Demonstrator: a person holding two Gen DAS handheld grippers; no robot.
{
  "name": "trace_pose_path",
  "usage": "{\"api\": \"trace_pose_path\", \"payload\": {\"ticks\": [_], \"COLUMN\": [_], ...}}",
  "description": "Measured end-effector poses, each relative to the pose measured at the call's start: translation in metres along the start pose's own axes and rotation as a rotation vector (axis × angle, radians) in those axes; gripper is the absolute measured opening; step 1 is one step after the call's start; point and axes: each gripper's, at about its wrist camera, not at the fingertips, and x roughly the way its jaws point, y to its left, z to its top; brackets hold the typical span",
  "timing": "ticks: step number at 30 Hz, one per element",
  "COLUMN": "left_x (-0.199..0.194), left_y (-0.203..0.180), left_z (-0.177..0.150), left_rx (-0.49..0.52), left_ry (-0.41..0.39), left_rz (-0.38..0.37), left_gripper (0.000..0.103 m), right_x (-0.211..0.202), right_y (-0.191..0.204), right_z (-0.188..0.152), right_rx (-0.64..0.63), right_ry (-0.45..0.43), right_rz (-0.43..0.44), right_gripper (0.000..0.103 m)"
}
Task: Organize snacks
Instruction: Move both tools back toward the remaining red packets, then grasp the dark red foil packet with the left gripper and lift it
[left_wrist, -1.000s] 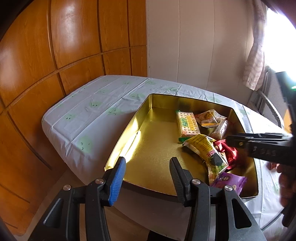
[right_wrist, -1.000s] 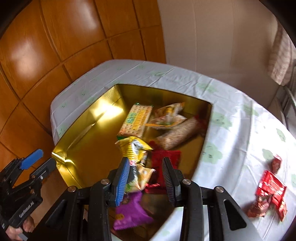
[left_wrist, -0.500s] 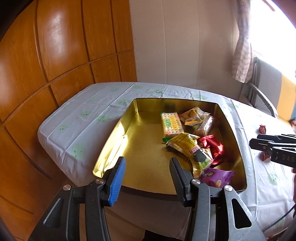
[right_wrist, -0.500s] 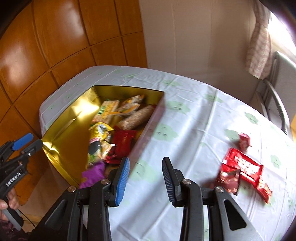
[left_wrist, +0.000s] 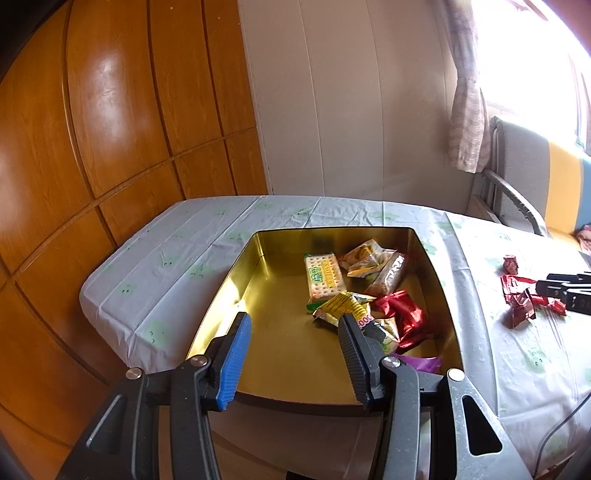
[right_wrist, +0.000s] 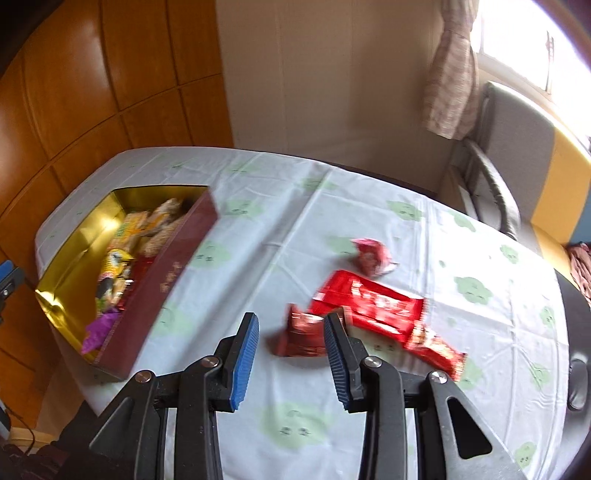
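A gold-lined tin (left_wrist: 229, 291) with dark red outer walls (right_wrist: 170, 277) sits at the table's left end and holds several snack packets: a cracker pack (left_wrist: 323, 275), a yellow bag (left_wrist: 341, 306), a red wrapper (left_wrist: 400, 314) and a purple packet (left_wrist: 421, 363). My left gripper (left_wrist: 293, 332) is open and empty above the tin's near edge. My right gripper (right_wrist: 290, 332) is open and empty just above the table, close to a small dark red packet (right_wrist: 303, 334). Beside it lie a long red packet (right_wrist: 369, 301), a small red packet (right_wrist: 371, 254) and another red wrapper (right_wrist: 437, 350).
The table wears a white cloth with green prints (right_wrist: 295, 424). A chair with a curved armrest (right_wrist: 495, 188) stands at the far right, under a curtain (right_wrist: 450, 74). Wooden panelling (left_wrist: 110, 129) lines the left wall. The right gripper's tips show at the left wrist view's right edge (left_wrist: 565, 288).
My right gripper has swung from over the tin rightward to the loose red packets on the cloth. My left gripper has stayed open near the tin's front edge, its view tilting up.
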Motion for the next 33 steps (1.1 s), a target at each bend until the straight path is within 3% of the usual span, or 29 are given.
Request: {"api": "trace_pose_path", "payload": {"ticks": [10,13,17,20,24,26,28,33], "left_x": [0.002,0.001,0.003,0.008,0.011,0.017,0.022,0.038], "left_y": [-0.03,-0.049,-0.078,-0.105,-0.152,-0.178,-0.2,-0.253], "left_z": [0.003,0.007,0.012,0.014,0.014,0.014,0.014,0.014], "left_rx": [0.085,0.136,0.196,0.243,0.388,0.451,0.493,0.648], "left_ry": [0.023,0.028,0.051,0.091,0.089,0.114,0.113,0.102], "left_rz": [-0.066,-0.117,-0.203,-0.277,-0.334,-0.383,-0.403,-0.44], "left_gripper": [0.05,0.05,0.05,0.05,0.05,0.062,0.066,0.066], "right_x": [-0.004,-0.003,-0.001,-0.002,-0.001,0.001,0.002,0.003], "right_y": [-0.103,-0.14,-0.177,-0.184,-0.18,-0.177,-0.174,-0.172], "right_z": [-0.015,-0.026,-0.04,-0.041,-0.04,-0.038,-0.037,-0.036], "right_rx": [0.14,0.248,0.447,0.506,0.501,0.483,0.471,0.465], "right_ry": [0.033,0.036,0.074,0.074,0.083,0.086,0.091,0.095], "right_rz": [-0.19,-0.237,-0.234,-0.209,-0.181,-0.172,-0.164,-0.137], "right_gripper": [0.037,0.037,0.037,0.037,0.038,0.038,0.038,0.038]}}
